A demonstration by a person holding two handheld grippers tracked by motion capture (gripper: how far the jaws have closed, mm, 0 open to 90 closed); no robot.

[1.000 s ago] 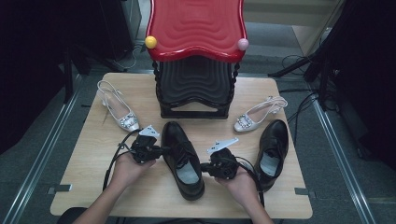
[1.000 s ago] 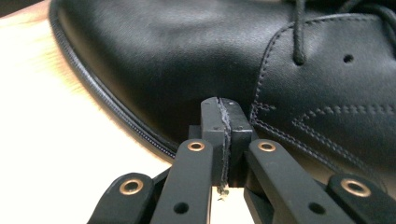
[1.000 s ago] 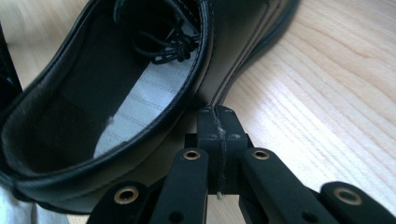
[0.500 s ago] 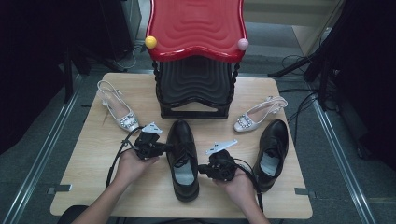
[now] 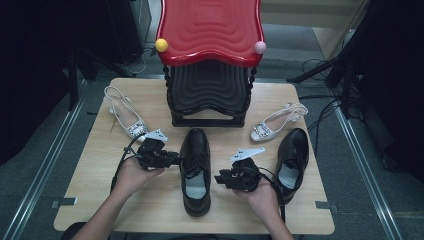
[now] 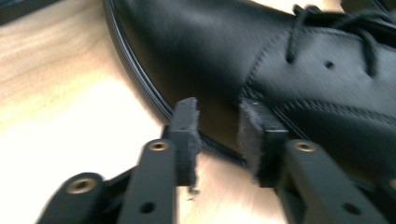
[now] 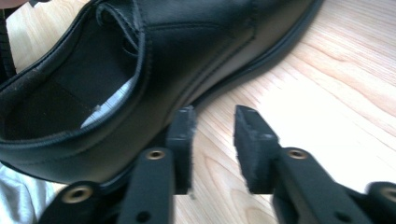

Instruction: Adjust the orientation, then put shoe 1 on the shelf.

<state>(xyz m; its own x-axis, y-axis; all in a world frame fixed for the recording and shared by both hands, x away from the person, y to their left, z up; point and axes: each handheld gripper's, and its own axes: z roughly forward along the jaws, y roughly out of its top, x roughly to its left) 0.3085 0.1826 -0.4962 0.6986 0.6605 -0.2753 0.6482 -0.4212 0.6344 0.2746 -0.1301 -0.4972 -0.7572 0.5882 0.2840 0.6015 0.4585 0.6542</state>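
Note:
A black lace-up shoe (image 5: 195, 170) stands in the middle of the wooden table (image 5: 95, 200), toe toward the stool. My left gripper (image 5: 175, 160) sits against the shoe's left side; in the left gripper view its gripper (image 6: 218, 135) is open, the shoe's leather flank (image 6: 280, 60) and sole edge just beyond the pads. My right gripper (image 5: 219, 179) lies off the shoe's right side, near the heel. In the right gripper view that gripper (image 7: 214, 140) is open over bare wood, the shoe (image 7: 140, 70) beside its left jaw. Both pairs of jaws have just been opening, and nothing is pinched between them.
A second black shoe (image 5: 291, 160) lies at the right, close to my right hand. Silver slingback heels rest at the back left (image 5: 125, 119) and back right (image 5: 274, 125). A red-topped black stool (image 5: 210, 30) stands at the table's far edge.
The black shoe has swung from a slant to straight, its toe now toward the stool. Both hands stay beside it, the left gripper still at its side.

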